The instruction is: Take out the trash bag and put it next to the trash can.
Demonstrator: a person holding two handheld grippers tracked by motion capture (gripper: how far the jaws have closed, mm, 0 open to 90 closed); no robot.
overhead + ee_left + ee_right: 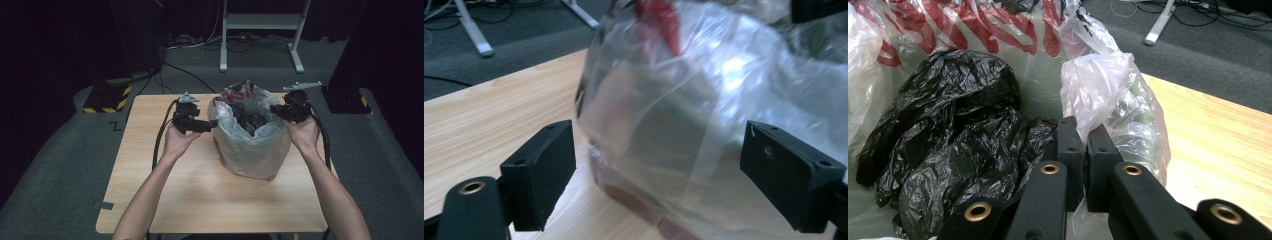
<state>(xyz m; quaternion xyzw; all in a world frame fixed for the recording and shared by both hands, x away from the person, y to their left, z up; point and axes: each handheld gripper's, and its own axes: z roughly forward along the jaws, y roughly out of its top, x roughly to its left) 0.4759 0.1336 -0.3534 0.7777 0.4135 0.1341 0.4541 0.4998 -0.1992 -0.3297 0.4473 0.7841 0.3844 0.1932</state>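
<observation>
The clear plastic bag (pixel 252 145) stands on the wooden table (pixel 200 195), its mouth open and a heap of crumpled black bags (pixel 948 155) lying inside it. The right gripper (pixel 1083 145) has its jaws pinched together on the bag's rim, a fold of thin plastic rising from between them; the black bags sit just ahead and to the left of that grip. The left gripper (pixel 659 170) has its jaws spread wide, and the bag's bulging side sits right in front of them, between the two pads, though I cannot tell whether either pad touches it. So one side of the rim looks caught and the other is not yet taken. To my eye the work is at an early stage: the bag's mouth is neither gathered nor tied, and the left gripper has yet to close on the plastic.
</observation>
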